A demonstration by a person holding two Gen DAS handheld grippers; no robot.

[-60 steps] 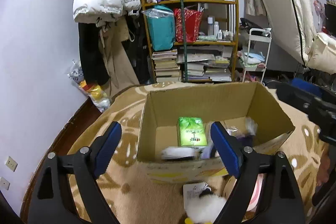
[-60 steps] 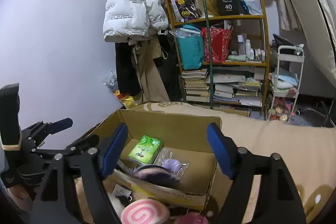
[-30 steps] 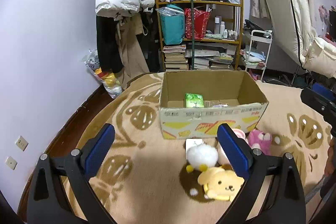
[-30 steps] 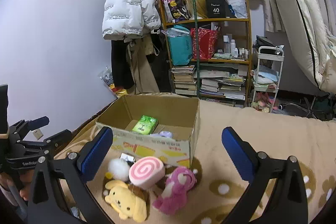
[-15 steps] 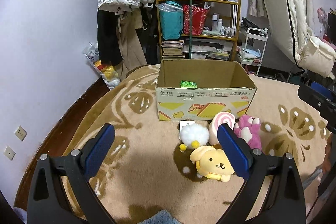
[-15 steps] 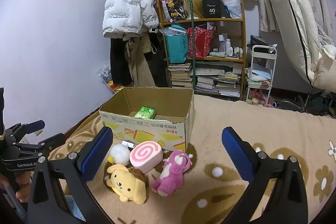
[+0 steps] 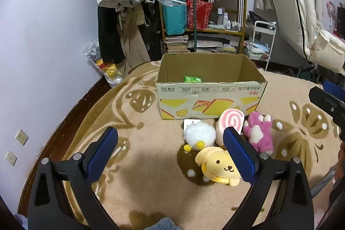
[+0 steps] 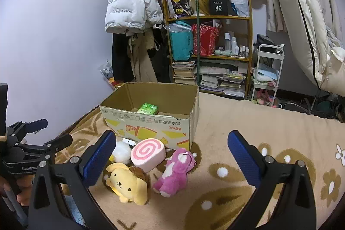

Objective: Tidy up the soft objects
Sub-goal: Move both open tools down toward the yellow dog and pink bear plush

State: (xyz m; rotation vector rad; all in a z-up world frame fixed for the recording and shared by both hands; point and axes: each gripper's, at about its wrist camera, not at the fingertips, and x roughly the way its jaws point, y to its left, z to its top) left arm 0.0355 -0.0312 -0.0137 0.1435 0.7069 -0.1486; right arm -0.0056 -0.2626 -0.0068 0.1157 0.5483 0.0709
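An open cardboard box (image 7: pixel 210 98) (image 8: pixel 151 126) stands on the beige rug with a green pack (image 7: pixel 192 79) (image 8: pixel 147 108) inside. In front of it lie a yellow dog plush (image 7: pixel 217 165) (image 8: pixel 127 183), a white fluffy ball (image 7: pixel 199 135) (image 8: pixel 120 149), a pink swirl roll cushion (image 7: pixel 229 123) (image 8: pixel 147 153) and a pink bear plush (image 7: pixel 257 132) (image 8: pixel 175 171). My left gripper (image 7: pixel 170 153) is open and empty, held above the rug short of the toys. My right gripper (image 8: pixel 171 155) is open and empty, above the toys.
A shelf (image 7: pixel 200 21) full of books and bags stands behind the box, with coats (image 7: pixel 120 3) hanging to its left. A white cart (image 7: pixel 262 40) and a folded mattress (image 7: pixel 301 14) are at the right. A blue fluffy item (image 7: pixel 163 224) lies at the bottom edge.
Both grippers have pulled back and away from the box, so the toys in front of it have come into view. Both stayed open.
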